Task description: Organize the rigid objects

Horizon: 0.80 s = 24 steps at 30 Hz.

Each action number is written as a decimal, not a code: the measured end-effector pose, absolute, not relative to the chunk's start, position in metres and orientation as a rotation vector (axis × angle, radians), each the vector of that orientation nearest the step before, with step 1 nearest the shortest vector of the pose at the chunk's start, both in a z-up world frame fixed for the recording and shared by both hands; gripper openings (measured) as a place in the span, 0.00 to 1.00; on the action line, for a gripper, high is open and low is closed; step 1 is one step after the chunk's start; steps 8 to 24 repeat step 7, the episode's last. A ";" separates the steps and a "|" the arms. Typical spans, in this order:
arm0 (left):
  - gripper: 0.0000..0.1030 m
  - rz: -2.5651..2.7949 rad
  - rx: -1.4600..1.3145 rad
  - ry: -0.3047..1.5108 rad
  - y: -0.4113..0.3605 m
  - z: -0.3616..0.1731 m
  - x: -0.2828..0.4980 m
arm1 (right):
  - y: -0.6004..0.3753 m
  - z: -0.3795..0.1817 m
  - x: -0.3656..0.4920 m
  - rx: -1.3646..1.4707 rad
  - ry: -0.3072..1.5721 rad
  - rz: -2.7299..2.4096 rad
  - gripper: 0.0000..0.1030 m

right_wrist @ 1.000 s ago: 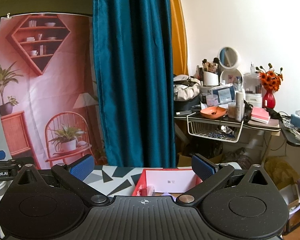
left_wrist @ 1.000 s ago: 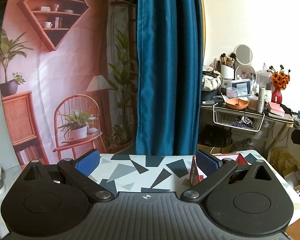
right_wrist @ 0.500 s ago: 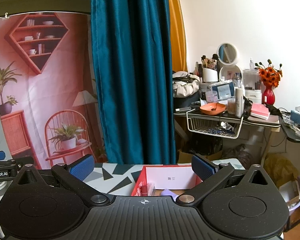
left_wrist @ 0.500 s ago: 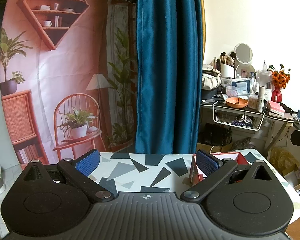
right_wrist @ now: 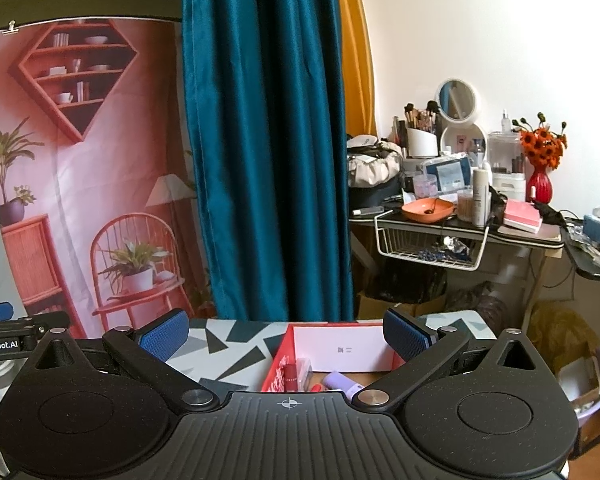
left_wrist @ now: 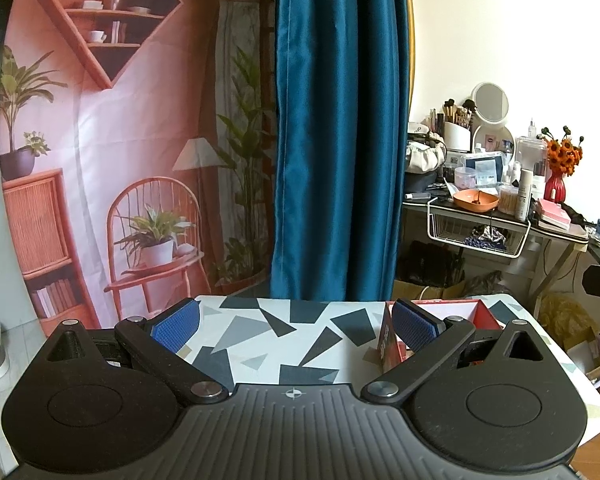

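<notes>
Two grippers hang over one terrazzo-patterned surface. The left gripper has its jaws released, nothing between the two blue pads. The right gripper is likewise spread wide and empty. One red box stands open on the surface, at 12 o'clock from the right gripper and 3 o'clock from the left. Inside it lie one red tube and one lilac tube, near each other; other contents are hidden.
</notes>
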<state>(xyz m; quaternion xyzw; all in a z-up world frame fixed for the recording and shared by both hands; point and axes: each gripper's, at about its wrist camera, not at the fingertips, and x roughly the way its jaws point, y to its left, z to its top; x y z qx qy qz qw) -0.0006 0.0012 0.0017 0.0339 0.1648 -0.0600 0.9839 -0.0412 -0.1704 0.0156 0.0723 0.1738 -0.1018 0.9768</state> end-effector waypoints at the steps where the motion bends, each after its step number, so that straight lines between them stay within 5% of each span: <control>1: 1.00 -0.120 0.068 0.332 0.001 0.002 -0.001 | -0.170 0.016 -0.041 0.146 0.351 -0.206 1.00; 24: 1.00 -0.114 0.070 0.335 0.001 0.002 0.001 | -0.170 0.016 -0.041 0.147 0.358 -0.211 1.00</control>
